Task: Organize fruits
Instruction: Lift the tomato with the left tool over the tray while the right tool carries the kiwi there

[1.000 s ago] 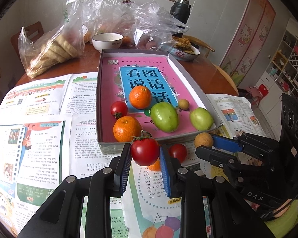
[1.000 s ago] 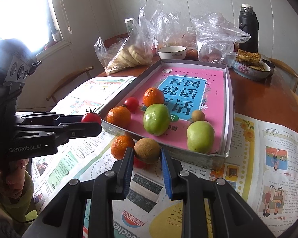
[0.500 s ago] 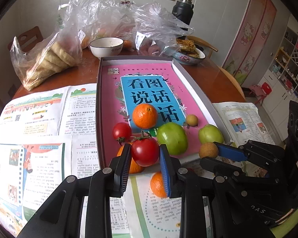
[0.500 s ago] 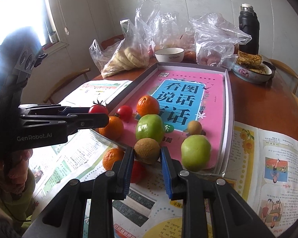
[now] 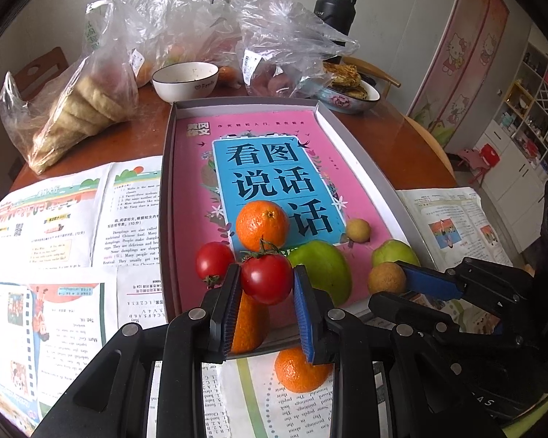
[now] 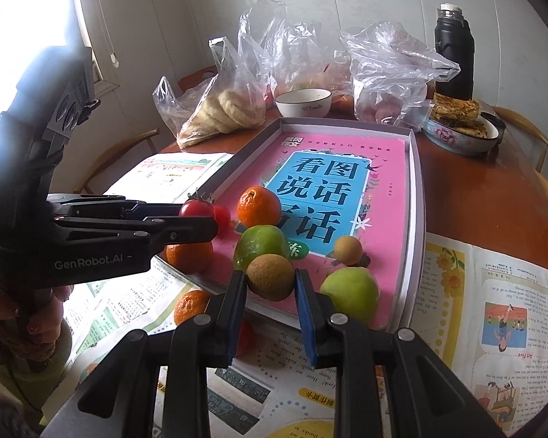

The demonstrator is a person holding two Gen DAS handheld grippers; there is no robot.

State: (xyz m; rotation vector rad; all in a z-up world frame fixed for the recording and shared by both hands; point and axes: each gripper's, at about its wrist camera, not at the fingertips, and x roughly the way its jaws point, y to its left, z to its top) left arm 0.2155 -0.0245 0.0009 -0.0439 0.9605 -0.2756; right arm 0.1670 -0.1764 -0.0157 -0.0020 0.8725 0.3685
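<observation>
My left gripper is shut on a red tomato and holds it above the near edge of the grey tray. My right gripper is shut on a brown kiwi, also over the tray's near edge. In the tray lie an orange, a second tomato, a green fruit, a green pear, a small longan and another orange. One orange and a red tomato lie on the newspaper in front of the tray.
A pink book lines the tray. Newspapers cover the round wooden table. Behind the tray stand a white bowl, plastic bags of food, a plate of pancakes and a black thermos.
Both grippers have moved forward over the tray's near edge, each still holding its fruit. The tomato and the kiwi now hang above the fruits in the tray.
</observation>
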